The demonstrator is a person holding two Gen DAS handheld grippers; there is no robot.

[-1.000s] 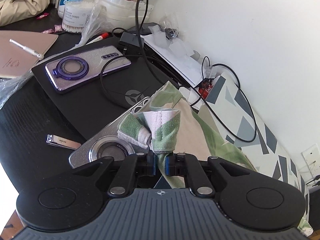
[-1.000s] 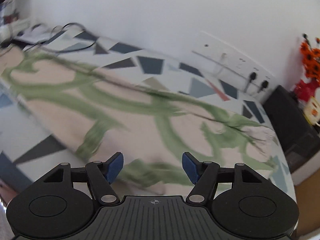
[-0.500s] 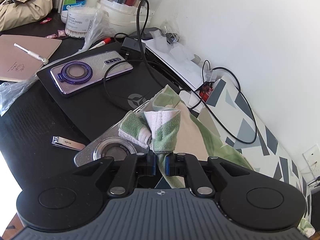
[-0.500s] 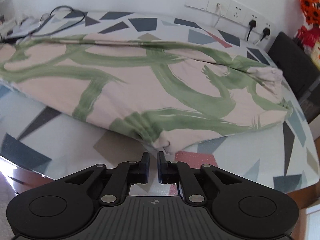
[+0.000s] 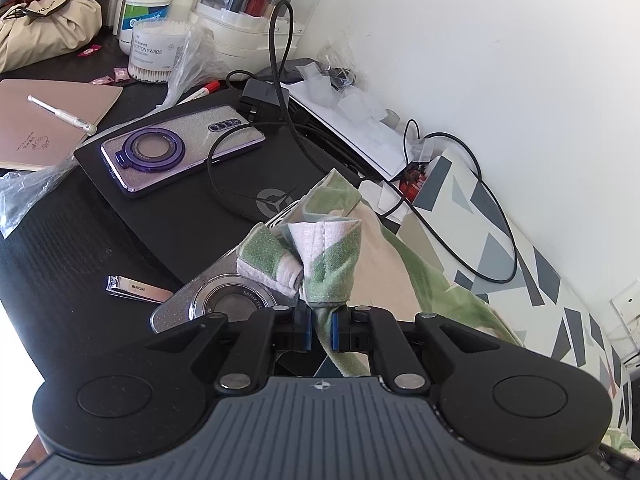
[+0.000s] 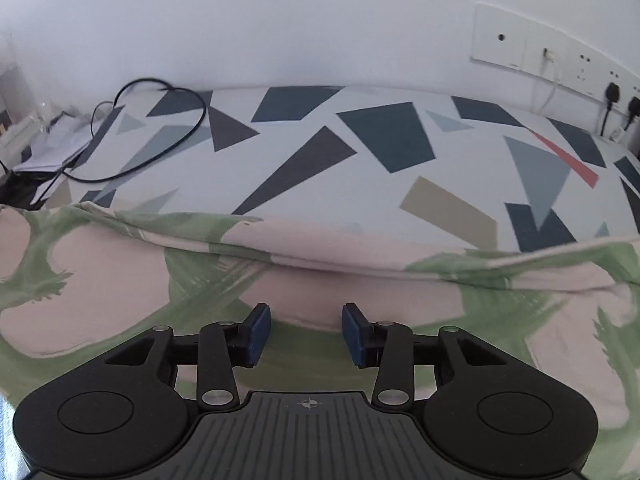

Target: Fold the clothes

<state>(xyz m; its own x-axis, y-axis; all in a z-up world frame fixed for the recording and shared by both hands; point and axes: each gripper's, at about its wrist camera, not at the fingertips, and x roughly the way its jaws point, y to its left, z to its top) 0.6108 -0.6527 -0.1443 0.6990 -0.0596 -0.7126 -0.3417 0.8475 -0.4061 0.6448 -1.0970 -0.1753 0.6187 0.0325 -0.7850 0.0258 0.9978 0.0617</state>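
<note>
Our left tongs (image 5: 321, 326) pinch a bunched corner of the pink cotton garment with green brush-stroke print (image 5: 320, 256), lifted above a glittery clear phone case (image 5: 208, 300) on the cluttered black desk (image 5: 60, 240). Our right tongs (image 6: 306, 332), jaws just reopened and gripping nothing, hover over the same garment spread across the geometric-patterned tablecloth (image 6: 380, 136).

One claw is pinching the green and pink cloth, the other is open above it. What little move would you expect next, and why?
Probably the right gripper, whose fingers have just been opening with nothing between them, dips to pinch the cloth beneath it. The left gripper already clamps a bunched corner, so a second hold seems needed to fold.
</note>
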